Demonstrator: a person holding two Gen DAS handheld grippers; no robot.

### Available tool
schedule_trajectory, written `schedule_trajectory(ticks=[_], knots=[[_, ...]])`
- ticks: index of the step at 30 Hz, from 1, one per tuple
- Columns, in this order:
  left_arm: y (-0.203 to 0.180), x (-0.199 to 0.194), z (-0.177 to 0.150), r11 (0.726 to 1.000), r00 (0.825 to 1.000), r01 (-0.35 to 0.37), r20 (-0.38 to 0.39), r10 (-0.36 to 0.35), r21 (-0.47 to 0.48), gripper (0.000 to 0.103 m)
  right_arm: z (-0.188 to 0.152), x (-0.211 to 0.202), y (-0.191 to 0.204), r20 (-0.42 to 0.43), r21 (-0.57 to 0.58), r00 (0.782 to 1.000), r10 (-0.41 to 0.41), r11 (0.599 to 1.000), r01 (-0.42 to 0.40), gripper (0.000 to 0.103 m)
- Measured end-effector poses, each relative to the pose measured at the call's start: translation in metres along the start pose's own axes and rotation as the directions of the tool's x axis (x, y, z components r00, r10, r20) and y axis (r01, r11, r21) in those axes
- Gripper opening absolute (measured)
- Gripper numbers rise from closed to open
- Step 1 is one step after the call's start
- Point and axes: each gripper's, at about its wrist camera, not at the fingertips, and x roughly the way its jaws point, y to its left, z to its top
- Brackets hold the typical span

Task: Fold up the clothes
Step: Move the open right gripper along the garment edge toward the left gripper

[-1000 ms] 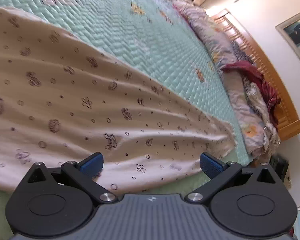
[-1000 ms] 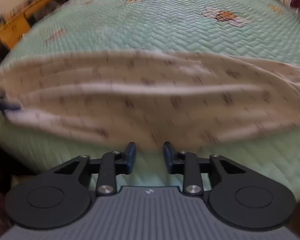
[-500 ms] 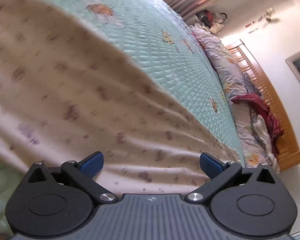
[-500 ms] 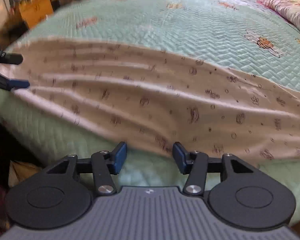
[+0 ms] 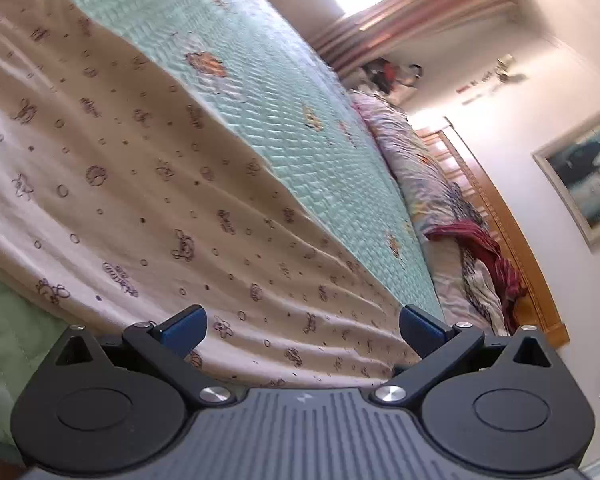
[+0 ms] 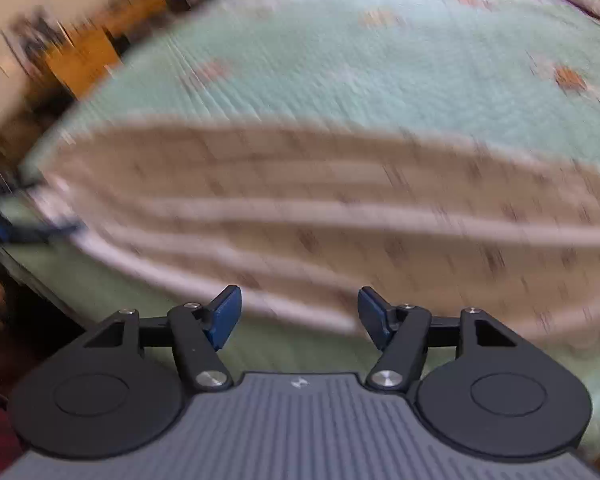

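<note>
Cloth (image 5: 148,184): beige w/ small prints, spread flat on green quilt (image 5: 284,92), fills left and middle of left view. Left claw (image 5: 302,330) wide, nothing in it. Right view, blurry: cloth across middle; right claw (image 6: 299,314) has just been opening, nothing betw. its jaws.

Motion blur smears the right wrist view: the printed cloth (image 6: 320,216) shows only streaks, and its right end is cut off.
</note>
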Motion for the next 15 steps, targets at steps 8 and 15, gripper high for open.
schedule_trajectory(ticks=[8,15], knots=[[0.016,0.013,-0.006,0.999,0.999,-0.007,-0.043,0.005,-0.037,0.102,0.074,0.070,-0.008,0.015,0.138,0.995,0.096,0.986,-0.097,0.066],[0.017,0.014,-0.006,1.000,0.998,0.001,-0.062,-0.002,-0.020,0.102,0.085,0.100,-0.001,-0.001,0.231,0.999,-0.049,0.972,0.048,0.060]])
